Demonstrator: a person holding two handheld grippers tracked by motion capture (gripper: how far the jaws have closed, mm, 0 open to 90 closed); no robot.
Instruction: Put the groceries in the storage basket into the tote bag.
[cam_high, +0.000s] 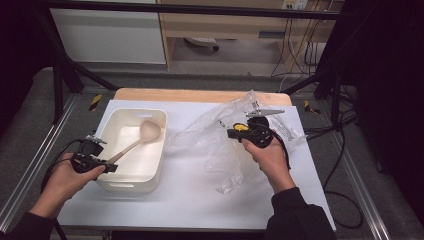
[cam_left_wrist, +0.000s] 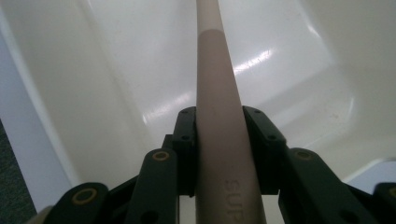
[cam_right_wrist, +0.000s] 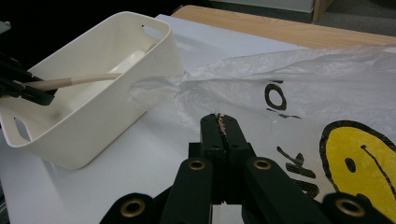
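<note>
A beige spoon lies slanted in a white plastic bin on the left of the table, bowl end toward the far side. My left gripper is at the bin's near left rim, shut on the spoon's handle, with the bin's inner wall behind it. A clear plastic bag with a yellow smiley face lies crumpled on the right, partly raised. My right gripper is at the bag, jaws pressed together on its thin film.
The bin and bag rest on a white board over a wooden tabletop. Black frame bars and cables surround the table. The bin and the left gripper appear to the left in the right gripper view.
</note>
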